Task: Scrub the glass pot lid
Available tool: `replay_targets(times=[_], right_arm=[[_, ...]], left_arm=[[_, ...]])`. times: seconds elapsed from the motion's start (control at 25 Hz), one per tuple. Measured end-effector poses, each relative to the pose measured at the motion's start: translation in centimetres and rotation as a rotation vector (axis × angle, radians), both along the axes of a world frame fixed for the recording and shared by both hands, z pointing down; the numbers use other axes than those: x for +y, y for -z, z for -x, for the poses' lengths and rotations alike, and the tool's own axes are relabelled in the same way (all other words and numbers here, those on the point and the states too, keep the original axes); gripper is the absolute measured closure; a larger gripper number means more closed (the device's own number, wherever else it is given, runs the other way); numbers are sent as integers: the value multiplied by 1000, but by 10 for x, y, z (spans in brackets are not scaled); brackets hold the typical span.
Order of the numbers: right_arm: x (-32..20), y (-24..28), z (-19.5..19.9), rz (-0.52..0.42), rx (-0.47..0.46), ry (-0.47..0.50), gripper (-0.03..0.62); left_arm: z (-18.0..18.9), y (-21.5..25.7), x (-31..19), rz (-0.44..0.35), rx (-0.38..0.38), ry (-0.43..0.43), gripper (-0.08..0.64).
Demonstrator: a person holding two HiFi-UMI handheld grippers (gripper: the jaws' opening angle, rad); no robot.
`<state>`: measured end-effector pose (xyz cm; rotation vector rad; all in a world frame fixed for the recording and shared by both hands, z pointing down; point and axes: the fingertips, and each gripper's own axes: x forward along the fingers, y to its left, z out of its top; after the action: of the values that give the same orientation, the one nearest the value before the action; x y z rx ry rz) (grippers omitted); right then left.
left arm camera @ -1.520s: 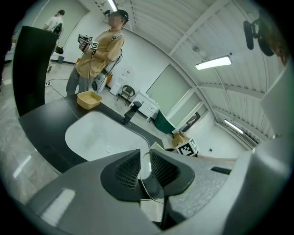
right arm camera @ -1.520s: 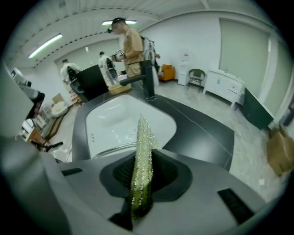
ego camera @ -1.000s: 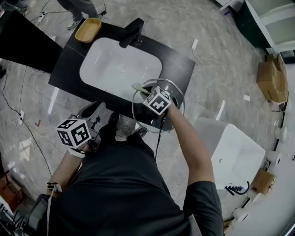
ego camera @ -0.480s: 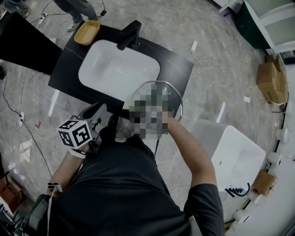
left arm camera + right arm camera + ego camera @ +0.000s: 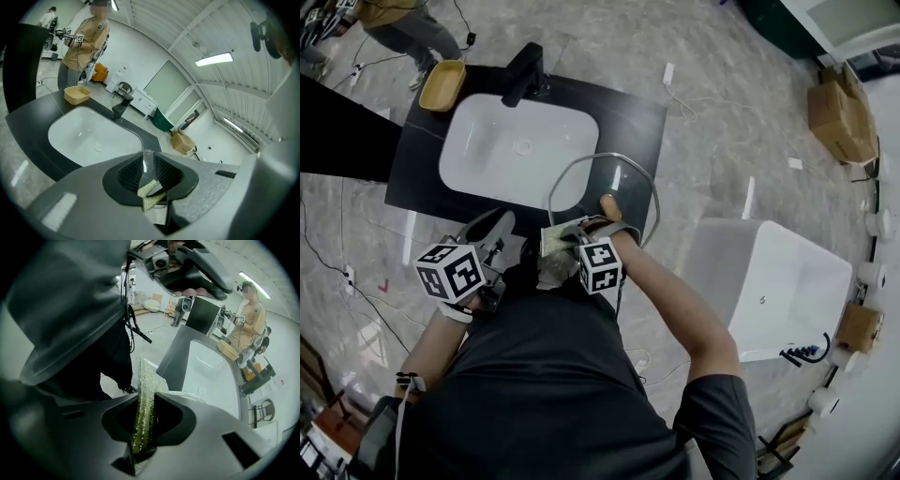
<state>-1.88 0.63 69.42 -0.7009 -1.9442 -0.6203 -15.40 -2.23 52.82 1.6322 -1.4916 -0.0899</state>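
Got the right gripper squeezed tight on a green scrub sponge, and the left gripper pinching the near rim of the glass pot lid, sponge right by that edge. Holding the lid over the near right part of the black counter, white sink just left, then black faucet and tan bowl farther back.

A white rectangular basin sits in a black countertop: black tap behind it, tan tray far left, glass lid near right.
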Motion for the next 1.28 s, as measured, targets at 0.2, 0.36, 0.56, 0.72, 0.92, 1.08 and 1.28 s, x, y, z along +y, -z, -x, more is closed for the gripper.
replay_targets(times=[0.2, 0.36, 0.56, 0.72, 0.92, 1.08, 1.28], right_arm=[[10, -1, -23, -10, -30, -41, 534], [7, 10, -36, 104, -74, -268, 534], [-29, 54, -33, 436, -284, -849, 534], [-40, 53, -23, 651, -332, -1184, 534], [-47, 20, -34, 852, -272, -1545, 535], [-52, 11, -66, 801, -278, -1607, 535], [-54, 5, -107, 722, -279, -1611, 534]], left_arm=[[-22, 3, -15, -9, -3, -91, 489], [-40, 7, -26, -19, -5, -158, 489], [-64, 7, -39, -29, 5, -235, 489], [-76, 7, -41, -26, 16, -285, 489], [-88, 6, -38, -9, 11, -323, 489], [-99, 1, -39, 8, 8, -346, 489], [-126, 4, -45, -1, 4, -391, 489]])
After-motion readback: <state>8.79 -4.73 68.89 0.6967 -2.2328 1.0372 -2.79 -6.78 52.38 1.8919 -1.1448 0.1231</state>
